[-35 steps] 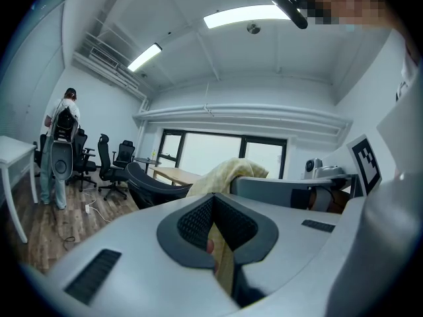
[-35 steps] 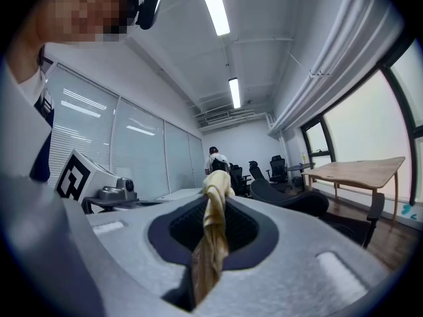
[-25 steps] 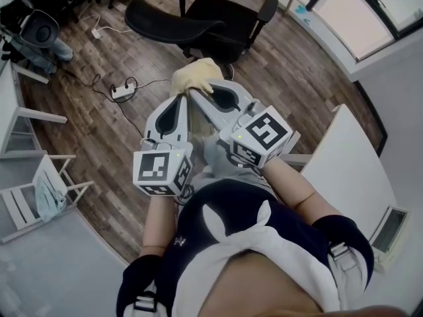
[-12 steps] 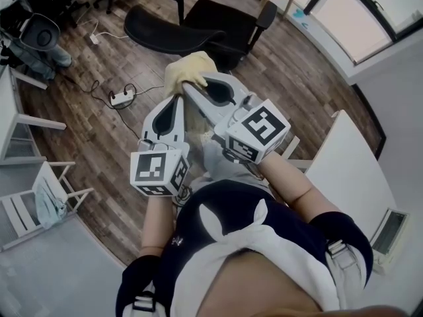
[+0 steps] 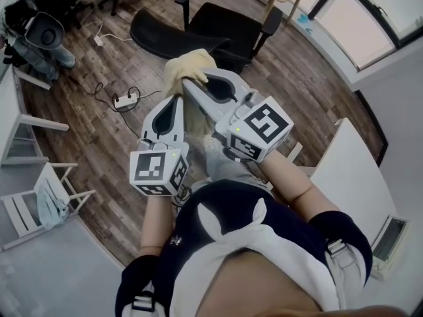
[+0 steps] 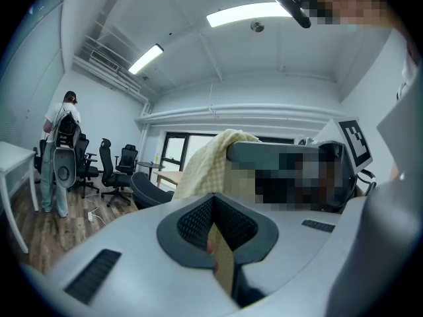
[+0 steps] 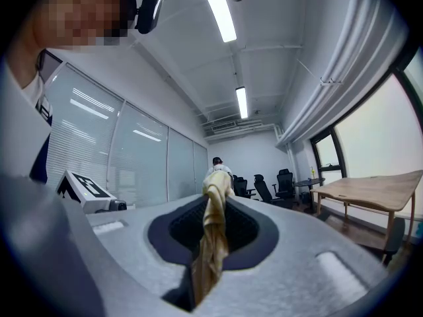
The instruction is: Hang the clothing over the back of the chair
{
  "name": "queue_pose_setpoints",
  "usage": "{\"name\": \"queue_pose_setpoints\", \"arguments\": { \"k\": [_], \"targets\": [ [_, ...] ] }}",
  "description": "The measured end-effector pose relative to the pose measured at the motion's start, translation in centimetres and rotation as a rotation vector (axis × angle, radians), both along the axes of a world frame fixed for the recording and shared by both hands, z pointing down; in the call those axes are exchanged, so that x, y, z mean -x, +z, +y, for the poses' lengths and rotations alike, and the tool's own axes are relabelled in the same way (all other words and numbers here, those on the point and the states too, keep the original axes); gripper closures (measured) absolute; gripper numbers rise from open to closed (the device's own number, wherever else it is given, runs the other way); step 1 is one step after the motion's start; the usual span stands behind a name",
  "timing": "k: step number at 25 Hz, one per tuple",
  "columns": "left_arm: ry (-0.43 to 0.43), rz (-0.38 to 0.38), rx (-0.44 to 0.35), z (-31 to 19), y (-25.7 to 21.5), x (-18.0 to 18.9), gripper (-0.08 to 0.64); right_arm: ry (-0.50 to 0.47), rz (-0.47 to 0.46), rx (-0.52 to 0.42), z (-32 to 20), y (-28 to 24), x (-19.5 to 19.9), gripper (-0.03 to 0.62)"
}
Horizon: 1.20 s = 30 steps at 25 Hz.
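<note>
Head view: my left fingers (image 5: 164, 119) are clamped narrow on a fold of the yellow clothing (image 5: 188, 68), and my right fingers (image 5: 223, 92) pinch its bunched end just beside them. Cloth is up in the air before me, with the black chair (image 5: 221, 25) straight ahead beyond it, not touching. Both hands point roughly level, side by side; the right tip looks nearer the chair.
</note>
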<state>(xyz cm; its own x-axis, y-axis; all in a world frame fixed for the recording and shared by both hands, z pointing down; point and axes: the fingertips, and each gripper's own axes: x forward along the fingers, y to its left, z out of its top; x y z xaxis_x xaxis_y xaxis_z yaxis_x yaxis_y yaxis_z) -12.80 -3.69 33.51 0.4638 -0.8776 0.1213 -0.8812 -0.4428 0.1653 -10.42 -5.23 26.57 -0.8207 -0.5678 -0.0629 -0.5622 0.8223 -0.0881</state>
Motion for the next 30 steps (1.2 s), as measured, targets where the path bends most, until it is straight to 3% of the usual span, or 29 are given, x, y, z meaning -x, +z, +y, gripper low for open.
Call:
{"name": "queue_pose_setpoints", "arguments": {
  "k": [10,30],
  "targets": [
    [-0.016,0.001,-0.001,-3.0,-0.9,1.0,0.554,-0.001,-0.018,-0.033,-3.5,-2.4,0.5,0.549],
    [-0.016,0.000,-0.024,-7.8,-2.3,0.4,0.554,0.012,-0.001,-0.187,-9.9,-8.2,-0.2,0.549]
  ]
}}
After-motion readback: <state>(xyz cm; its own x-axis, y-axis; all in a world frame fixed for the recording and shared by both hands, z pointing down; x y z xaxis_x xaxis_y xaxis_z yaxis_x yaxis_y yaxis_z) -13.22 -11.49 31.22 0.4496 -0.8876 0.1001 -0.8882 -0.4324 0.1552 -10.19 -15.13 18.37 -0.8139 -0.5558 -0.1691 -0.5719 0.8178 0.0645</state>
